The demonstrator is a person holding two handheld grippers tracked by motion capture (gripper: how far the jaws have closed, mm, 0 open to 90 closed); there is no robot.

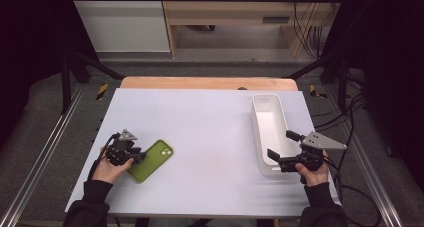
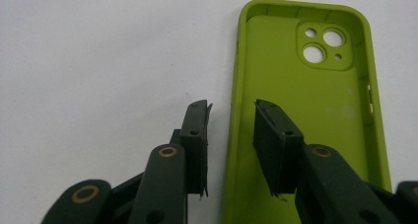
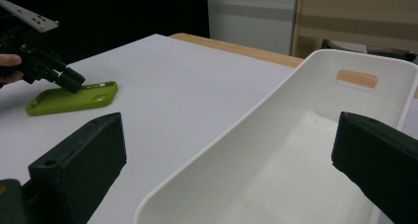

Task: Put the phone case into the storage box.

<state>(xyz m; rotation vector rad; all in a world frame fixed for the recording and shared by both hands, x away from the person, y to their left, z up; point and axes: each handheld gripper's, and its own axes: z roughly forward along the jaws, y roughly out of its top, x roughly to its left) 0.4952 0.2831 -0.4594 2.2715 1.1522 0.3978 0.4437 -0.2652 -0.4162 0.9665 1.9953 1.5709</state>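
A lime-green phone case [image 1: 152, 161] lies hollow side up on the white table at the front left, camera cutout toward the far end [image 2: 305, 100]. My left gripper [image 1: 137, 154] is at its near end. The two jaws [image 2: 231, 108] straddle the case's left side wall, one outside and one inside, with small gaps to the wall, so it stands open. My right gripper [image 1: 281, 144] is open wide at the near left corner of a white bin [image 1: 267, 112], with the bin's rim [image 3: 296, 76] between its jaws [image 3: 231, 135]. The right gripper view also shows the case [image 3: 74, 98] and left gripper [image 3: 74, 83].
The long white bin is empty and runs front to back on the right side of the table [image 1: 210, 137]. A wooden strip [image 1: 200, 83] edges the table's far side. Metal rails and cables flank the table on the floor.
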